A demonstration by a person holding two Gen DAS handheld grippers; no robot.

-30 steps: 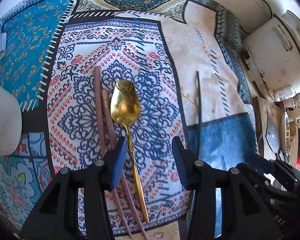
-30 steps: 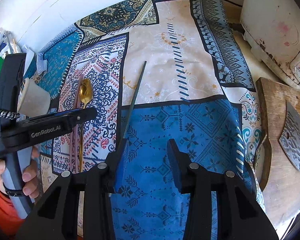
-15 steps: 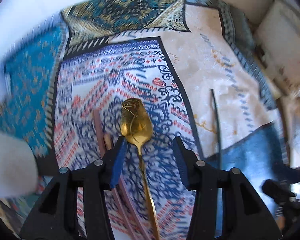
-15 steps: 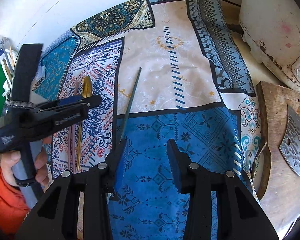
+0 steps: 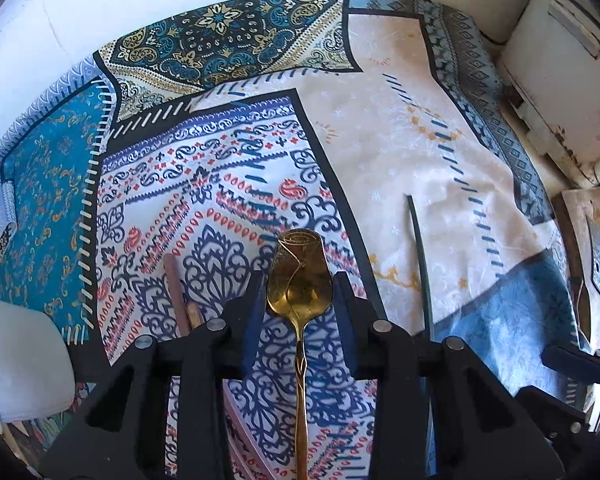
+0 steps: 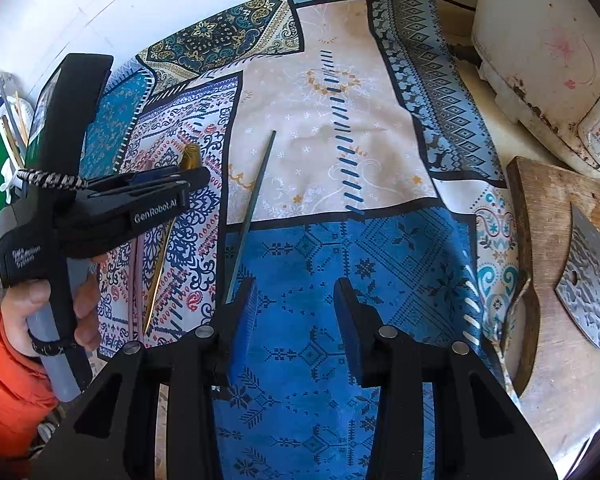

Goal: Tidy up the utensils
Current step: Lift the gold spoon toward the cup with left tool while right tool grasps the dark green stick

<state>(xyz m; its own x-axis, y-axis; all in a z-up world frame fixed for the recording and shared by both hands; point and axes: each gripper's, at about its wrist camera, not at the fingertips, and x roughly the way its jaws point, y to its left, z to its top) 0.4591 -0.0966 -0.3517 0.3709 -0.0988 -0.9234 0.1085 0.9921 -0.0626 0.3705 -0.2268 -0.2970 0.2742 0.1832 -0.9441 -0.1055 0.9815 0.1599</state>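
Note:
A gold spoon (image 5: 300, 272) lies on the patterned cloth (image 5: 380, 140), bowl pointing away. My left gripper (image 5: 298, 292) is down over it with the bowl between its closing jaws. The blue pads (image 5: 250, 328) stand just off the bowl's sides, and I see no press. From the right wrist view the left gripper (image 6: 196, 174) points down at the spoon (image 6: 156, 280). My right gripper (image 6: 296, 292) hangs open and empty over the blue patch. A thin dark stick (image 6: 256, 200) ends by its left finger.
Two brown chopsticks (image 5: 174, 292) lie left of the spoon. A white cup (image 5: 20, 360) stands at the left edge. On the right are a wooden board (image 6: 548, 240) with a cleaver (image 6: 592, 280) and a white appliance (image 6: 540, 60). A hand (image 6: 28, 308) holds the left gripper.
The left gripper has moved forward along the spoon, so the bowl now sits between its fingers, and its jaws have narrowed. The right gripper has stayed put.

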